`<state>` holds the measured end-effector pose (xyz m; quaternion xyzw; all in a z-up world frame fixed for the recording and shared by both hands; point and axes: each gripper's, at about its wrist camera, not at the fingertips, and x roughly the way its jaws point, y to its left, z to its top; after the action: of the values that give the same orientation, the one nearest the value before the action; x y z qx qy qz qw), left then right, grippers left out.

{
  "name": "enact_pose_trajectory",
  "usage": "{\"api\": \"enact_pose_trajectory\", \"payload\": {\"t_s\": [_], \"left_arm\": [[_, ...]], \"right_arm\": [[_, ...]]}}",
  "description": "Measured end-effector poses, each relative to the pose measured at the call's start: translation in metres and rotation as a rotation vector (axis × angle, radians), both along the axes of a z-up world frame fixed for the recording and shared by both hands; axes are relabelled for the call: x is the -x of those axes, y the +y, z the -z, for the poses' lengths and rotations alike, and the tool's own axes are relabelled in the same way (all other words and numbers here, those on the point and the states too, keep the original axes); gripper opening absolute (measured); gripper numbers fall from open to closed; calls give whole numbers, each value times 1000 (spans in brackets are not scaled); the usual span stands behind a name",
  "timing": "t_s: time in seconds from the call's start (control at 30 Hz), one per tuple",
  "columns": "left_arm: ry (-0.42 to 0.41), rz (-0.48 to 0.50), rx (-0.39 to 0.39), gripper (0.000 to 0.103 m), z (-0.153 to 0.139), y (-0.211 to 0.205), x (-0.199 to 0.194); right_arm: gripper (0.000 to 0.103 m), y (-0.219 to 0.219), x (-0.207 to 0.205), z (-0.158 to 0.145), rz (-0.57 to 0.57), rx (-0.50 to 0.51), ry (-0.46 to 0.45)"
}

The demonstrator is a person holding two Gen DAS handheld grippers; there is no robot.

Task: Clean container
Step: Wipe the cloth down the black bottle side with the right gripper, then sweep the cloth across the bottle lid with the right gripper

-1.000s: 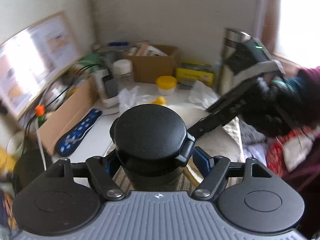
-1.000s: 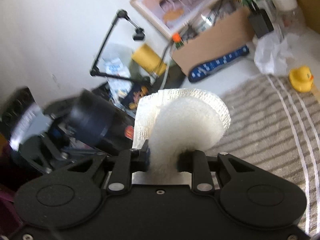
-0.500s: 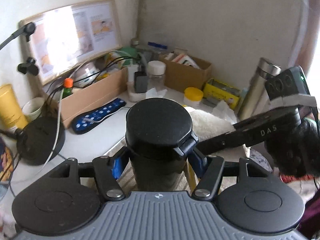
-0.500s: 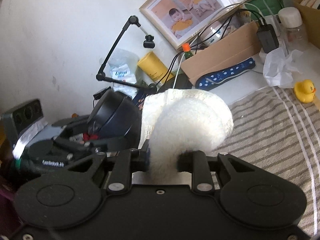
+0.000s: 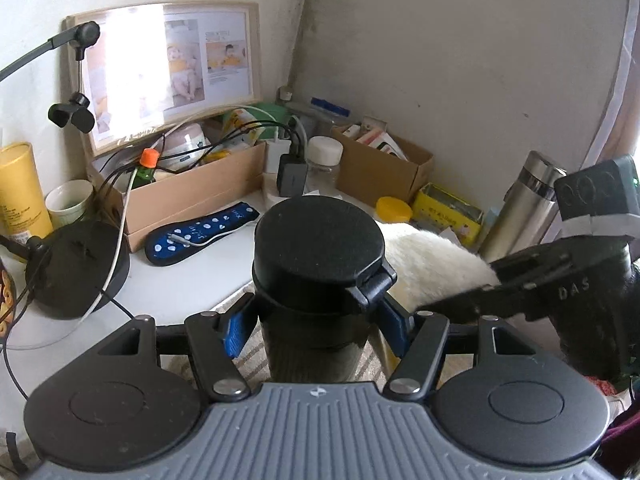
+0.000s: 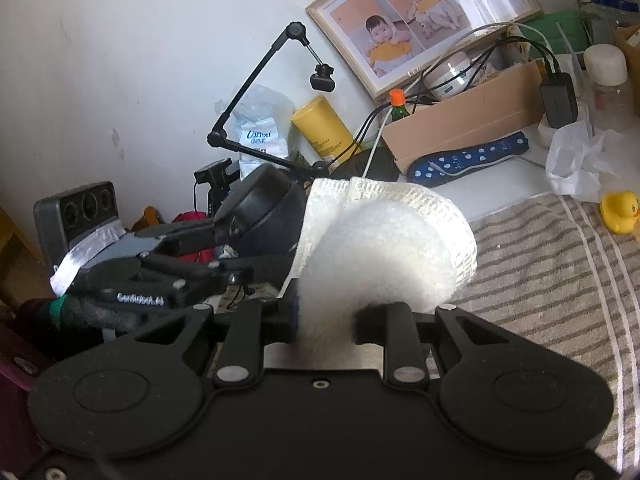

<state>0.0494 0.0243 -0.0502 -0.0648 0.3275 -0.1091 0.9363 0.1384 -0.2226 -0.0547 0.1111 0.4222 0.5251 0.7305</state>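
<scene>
A black lidded container (image 5: 318,264), a flask with a flip cap, stands upright between the blue pads of my left gripper (image 5: 316,326), which is shut on its body just below the lid. My right gripper (image 6: 334,316) is shut on a white fluffy cloth (image 6: 384,248) that bulges up and forward from its fingers. In the right wrist view the cloth's left edge lies against the side of the container (image 6: 260,208). In the left wrist view the cloth (image 5: 432,266) shows behind and to the right of the lid, with the right gripper's black body (image 5: 532,280) beside it.
A striped grey cloth (image 6: 560,280) covers the table, with a yellow rubber duck (image 6: 620,212) and crumpled white paper (image 6: 576,168) on it. Cardboard boxes (image 5: 192,196), cables, a blue spotted insole (image 5: 200,232), a steel flask (image 5: 520,204) and a black lamp base (image 5: 76,268) crowd the far side.
The left gripper rolled and shifted with the container, bringing the framed picture and lamp base into view. The right gripper rose with the cloth, which now meets the container's side.
</scene>
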Motion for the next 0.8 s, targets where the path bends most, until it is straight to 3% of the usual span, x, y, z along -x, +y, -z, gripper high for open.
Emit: {"api": "enact_pose_trajectory", "payload": {"t_s": [0.1,0.23,0.4,0.67,0.73,0.8], "left_arm": [[-12,19,-5,64,0,5,2],[-52,195,-79,63,0,0,9],[-90,359,-131,63,1,2,12],[-116,406,-153,63,4,-6,12],[-126,420,-165,63,5,-8,14],[-132,431,-174,63,5,-10,15]], "right_arm": [[22,2,2,0,-15,12,-8],[22,-4,2,-3,-6,3,-4],[22,-28,-9,-15,62,-114,48],[22,-47,-17,-47,90,-429,139],[22,-44,-19,-44,85,-446,163],[22,-35,-21,-34,71,-394,175]]}}
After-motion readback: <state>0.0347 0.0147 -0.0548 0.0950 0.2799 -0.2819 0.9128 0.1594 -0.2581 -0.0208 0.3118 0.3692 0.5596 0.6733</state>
